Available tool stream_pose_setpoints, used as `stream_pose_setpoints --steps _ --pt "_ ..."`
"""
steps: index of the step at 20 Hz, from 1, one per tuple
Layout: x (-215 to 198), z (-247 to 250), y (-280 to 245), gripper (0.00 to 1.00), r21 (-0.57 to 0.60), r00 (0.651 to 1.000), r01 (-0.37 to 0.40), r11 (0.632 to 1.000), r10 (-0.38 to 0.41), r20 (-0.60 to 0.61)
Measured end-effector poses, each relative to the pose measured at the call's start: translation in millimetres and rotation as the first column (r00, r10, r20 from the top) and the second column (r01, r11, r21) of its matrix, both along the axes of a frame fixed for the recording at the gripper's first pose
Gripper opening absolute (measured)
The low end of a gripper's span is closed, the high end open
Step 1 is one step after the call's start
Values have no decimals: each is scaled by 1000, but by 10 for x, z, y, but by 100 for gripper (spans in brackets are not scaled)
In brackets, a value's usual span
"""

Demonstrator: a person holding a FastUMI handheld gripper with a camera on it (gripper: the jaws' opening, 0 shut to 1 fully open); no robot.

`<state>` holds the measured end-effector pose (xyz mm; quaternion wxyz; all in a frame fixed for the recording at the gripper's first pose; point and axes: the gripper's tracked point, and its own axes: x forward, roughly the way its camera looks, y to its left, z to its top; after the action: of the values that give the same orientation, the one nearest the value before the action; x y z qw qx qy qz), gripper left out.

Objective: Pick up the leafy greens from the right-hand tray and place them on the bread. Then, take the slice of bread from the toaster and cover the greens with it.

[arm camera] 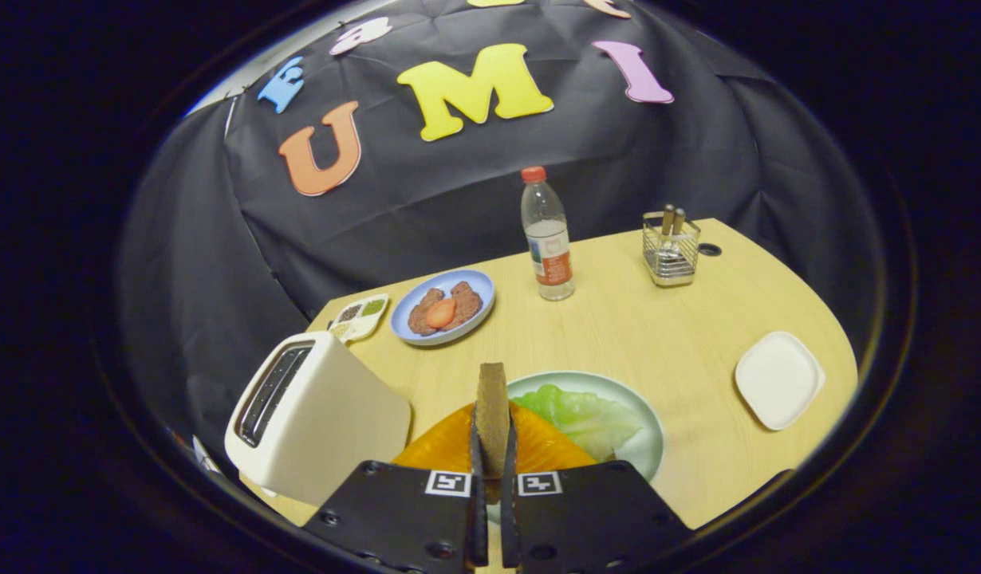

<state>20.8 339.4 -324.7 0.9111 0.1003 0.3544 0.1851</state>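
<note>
I have the gripper [492, 454] closed narrow on a slice of bread [492, 414], both fingers pressing its flat sides so that it stands on edge between them, its top edge sticking up ahead of the fingertips. Right under and just beyond the fingers sits a pale green plate [646, 446], and on it lie the leafy greens [586, 414], spread toward two o'clock of the held slice. An orange ridged piece [451, 446] lies on the near part of the plate, showing on both sides of the slice; I cannot tell whether the greens rest on top of it or beside it. At nine o'clock from the fingers, close to the plate, stands the white toaster [315, 414], tilted in my view, its dark slot facing up and to the left. Farther off at eleven o'clock is a blue plate [481, 307] with brown patties [458, 307] and a red-orange round slice on top of them, and just left of it a small white dish with compartments [361, 316] holding bits of seasoning. At twelve to one o'clock a clear water bottle [546, 239] with a red cap stands upright on the wooden table [658, 335]. Beyond it at one o'clock is a wire holder [671, 251] with two wooden handles poking out. At three o'clock, well apart from the green plate, lies a white square tray [779, 379].
</note>
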Motion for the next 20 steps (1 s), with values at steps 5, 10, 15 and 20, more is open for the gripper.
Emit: stream_pose_setpoints --steps 5,10,15,20 --pt "113 -124 -288 26 -23 1000 21 1000 -21 2" --pt "238 -123 -618 56 -33 999 34 999 -33 18" --pt "394 333 -1114 90 -39 992 42 998 -37 122" --pt "548 1250 -1949 96 -91 950 81 993 -49 307"
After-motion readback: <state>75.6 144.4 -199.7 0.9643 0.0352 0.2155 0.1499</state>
